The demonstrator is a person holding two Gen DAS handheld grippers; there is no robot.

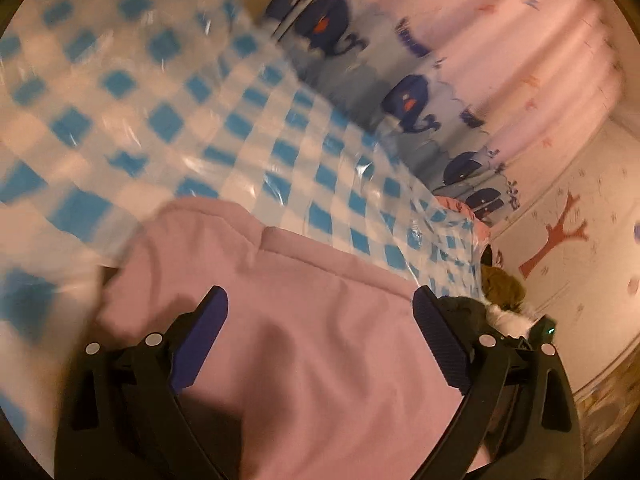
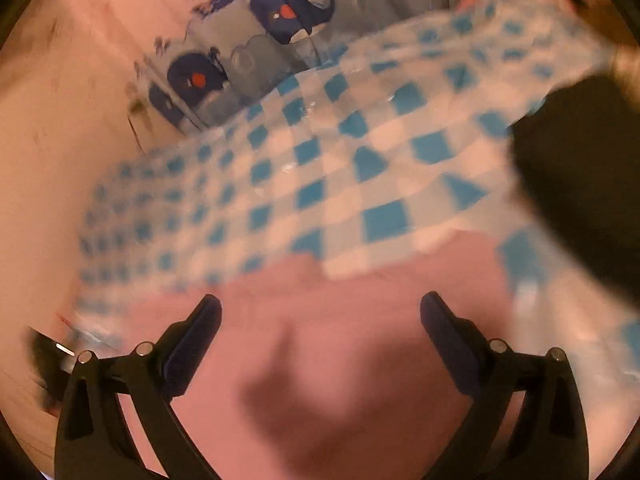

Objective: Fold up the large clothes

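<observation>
My left gripper point(image 1: 320, 308) hangs over the pink garment point(image 1: 304, 320), fingers point(image 1: 208, 340) spread wide, nothing between them. Same on the right: the right gripper point(image 2: 320, 316) has its fingers point(image 2: 196, 340) wide apart above the pink cloth point(image 2: 340, 360). The garment lies on the blue-and-white checked plastic sheet point(image 1: 200, 120) covering the surface, with a whale-print curtain point(image 2: 280, 12) behind. The right view is blurred.

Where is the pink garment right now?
The pink garment lies on the blue-checked plastic tablecloth, filling the lower centre of both wrist views. It sits under the open left tongs and right tongs, with the whale-print curtain behind.
</observation>
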